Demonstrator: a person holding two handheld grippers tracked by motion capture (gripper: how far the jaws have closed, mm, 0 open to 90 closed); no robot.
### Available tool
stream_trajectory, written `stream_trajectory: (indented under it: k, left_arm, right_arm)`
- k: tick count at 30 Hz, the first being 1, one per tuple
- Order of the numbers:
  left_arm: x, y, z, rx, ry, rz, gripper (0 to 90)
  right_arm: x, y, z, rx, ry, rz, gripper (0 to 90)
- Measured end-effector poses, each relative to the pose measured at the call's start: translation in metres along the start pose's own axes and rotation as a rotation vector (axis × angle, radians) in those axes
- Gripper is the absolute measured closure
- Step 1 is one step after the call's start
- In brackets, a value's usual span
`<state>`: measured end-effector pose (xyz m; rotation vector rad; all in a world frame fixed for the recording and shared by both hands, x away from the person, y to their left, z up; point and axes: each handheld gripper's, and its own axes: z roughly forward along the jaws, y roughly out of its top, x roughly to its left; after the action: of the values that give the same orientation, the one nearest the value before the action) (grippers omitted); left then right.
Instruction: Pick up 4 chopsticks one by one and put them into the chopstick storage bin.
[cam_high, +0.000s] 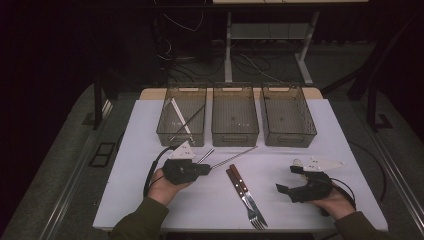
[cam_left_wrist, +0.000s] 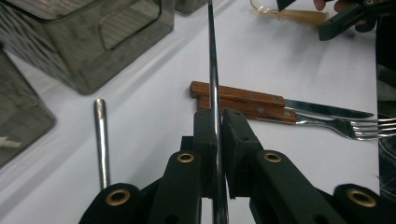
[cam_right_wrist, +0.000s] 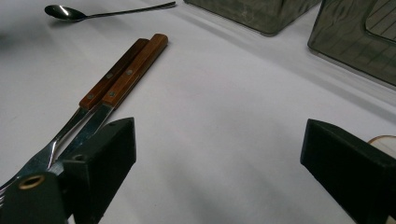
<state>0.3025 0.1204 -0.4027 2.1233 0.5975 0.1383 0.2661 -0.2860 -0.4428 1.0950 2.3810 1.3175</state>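
Unmarked metal rod (cam_left_wrist: 214, 70) between left gripper (cam_left_wrist: 218, 135) jaws; no readable writing.

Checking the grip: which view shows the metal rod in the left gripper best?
The left gripper view: the metal rod runs clamped between the left gripper jaws. The high view shows it small, pointing toward the bins.

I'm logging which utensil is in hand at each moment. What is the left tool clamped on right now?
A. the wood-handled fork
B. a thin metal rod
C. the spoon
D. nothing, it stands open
B: in the left gripper view the left tool is shut on the thin metal rod, while the fork lies on the table.
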Motion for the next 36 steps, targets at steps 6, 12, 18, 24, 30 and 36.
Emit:
stream_trajectory:
  k: [6, 12, 18, 24, 30, 36]
  left_arm:
    - [0.006, -0.001, -0.008, -0.023, 0.023, -0.016, 84.2]
    - [0.014, -0.004, -0.018, -0.048, 0.051, -0.040, 84.1]
    - [0.022, -0.006, -0.026, -0.068, 0.081, -0.060, 84.1]
    - [0.029, -0.009, -0.035, -0.078, 0.112, -0.071, 84.1]
    - [0.039, -0.011, -0.047, -0.097, 0.154, -0.089, 84.1]
    - [0.052, -0.013, -0.054, -0.095, 0.205, -0.102, 84.1]
  right_arm:
    - [0.000, 0.000, 0.000, 0.000, 0.000, -0.003, 10.3]
    - [0.000, 0.000, 0.000, 0.001, 0.000, -0.003, 10.3]
    - [0.000, 0.000, 0.000, 0.001, -0.002, -0.004, 10.2]
    - [0.000, 0.000, 0.000, 0.000, -0.002, -0.004, 10.2]
    - [0.000, 0.000, 0.000, 0.002, -0.003, -0.005, 10.2]
    - [0.000, 0.000, 0.001, 0.003, -0.007, -0.002, 10.2]
